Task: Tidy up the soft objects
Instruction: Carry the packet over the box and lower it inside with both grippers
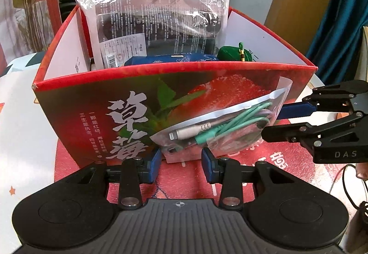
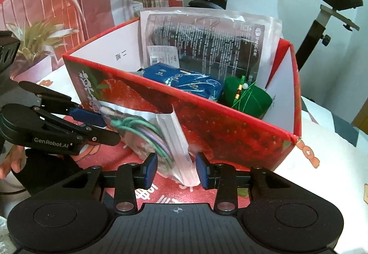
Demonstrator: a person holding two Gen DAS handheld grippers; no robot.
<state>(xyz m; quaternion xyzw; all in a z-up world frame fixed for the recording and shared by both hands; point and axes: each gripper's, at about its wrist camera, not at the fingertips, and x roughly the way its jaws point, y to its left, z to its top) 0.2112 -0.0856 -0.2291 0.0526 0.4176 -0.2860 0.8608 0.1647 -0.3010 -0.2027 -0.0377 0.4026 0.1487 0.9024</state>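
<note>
**A:** Cable pouch [image 1: 220,125] outside the strawberry box [image 1: 92,97], propped against its front wall over the red mat [image 1: 184,180]. Left gripper [image 1: 181,159] and right gripper [image 2: 177,170] both parted around its lower corners, pads seemingly not biting.

**B:** Risky. Could slump flat, or slip free mid-lift and miss the rim. Better pinch firmly first.

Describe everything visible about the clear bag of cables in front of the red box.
The clear bag of cables is a glossy plastic pouch with a white sealed edge, holding a coiled teal cable, a purple one and a white connector. It hangs tilted outside the strawberry-printed red box, against its front wall. The left tongs straddle its lower corner, the right tongs its other end; both stand slightly apart, so whether the pads press it cannot be told.
</note>
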